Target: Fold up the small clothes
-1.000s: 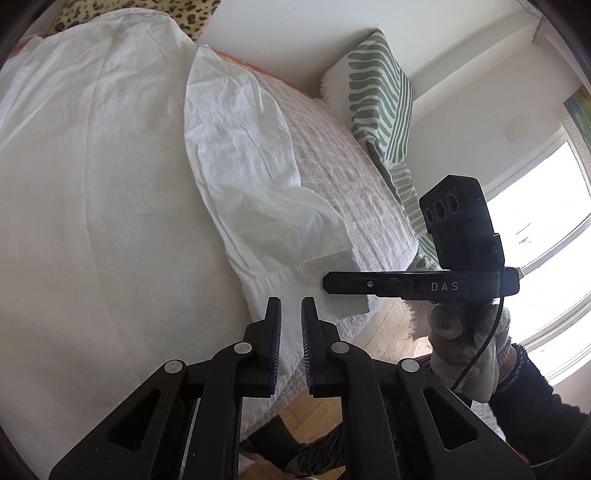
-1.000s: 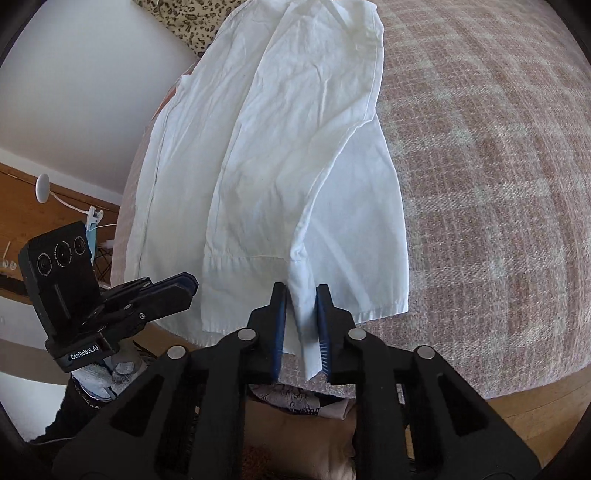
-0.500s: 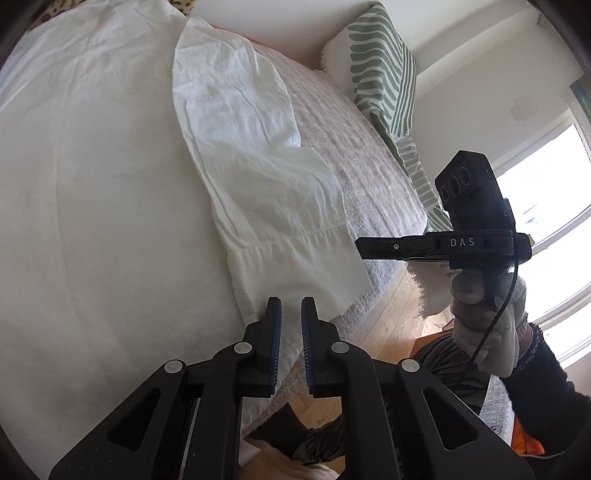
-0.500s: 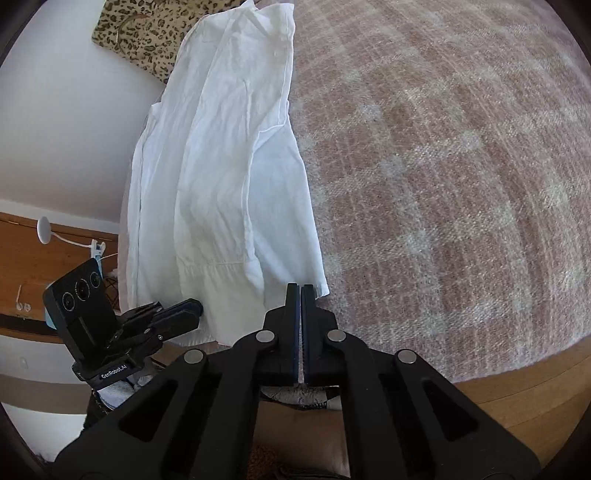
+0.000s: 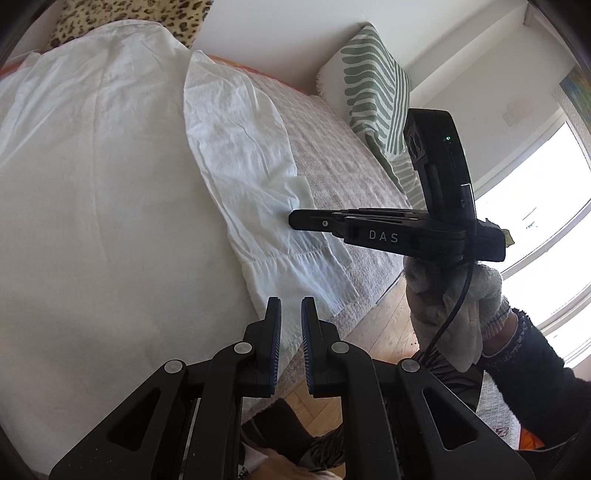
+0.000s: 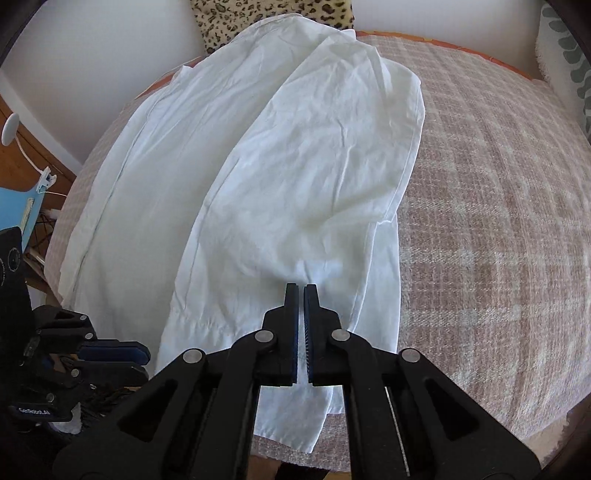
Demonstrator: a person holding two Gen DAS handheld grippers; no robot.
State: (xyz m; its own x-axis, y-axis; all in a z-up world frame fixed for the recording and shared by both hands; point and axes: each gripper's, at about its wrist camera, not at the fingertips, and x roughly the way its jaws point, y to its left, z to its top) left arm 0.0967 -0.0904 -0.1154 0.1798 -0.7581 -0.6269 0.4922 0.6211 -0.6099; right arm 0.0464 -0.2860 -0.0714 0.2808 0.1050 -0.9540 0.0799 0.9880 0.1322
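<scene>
White shirt [image 6: 240, 192] spread flat on the bed [image 6: 498, 221], collar end far by the leopard-print pillow [image 6: 266, 14], hem near at the bed's edge, right sleeve [image 6: 332, 155] lying folded in over the body. Thin, crumpled cotton by the look of it: light, limp, likely to sag and slide out of line when lifted, so best taken at a stitched edge such as the hem, cuff or side seam, where the layers bunch and hold. Right gripper [image 6: 301, 291] low over the sleeve's near end, jaws clenched to a slit with a fold of white cloth pinched between them. Left gripper [image 5: 291, 306] hovering off the near hem, jaws released, a narrow gap and nothing in it. Gloved right hand [image 5: 454, 306] under its tool at the right of the left view. Striped green pillow [image 5: 373, 85] far right against the wall; wooden floor [image 5: 380, 321] below the bed edge.
</scene>
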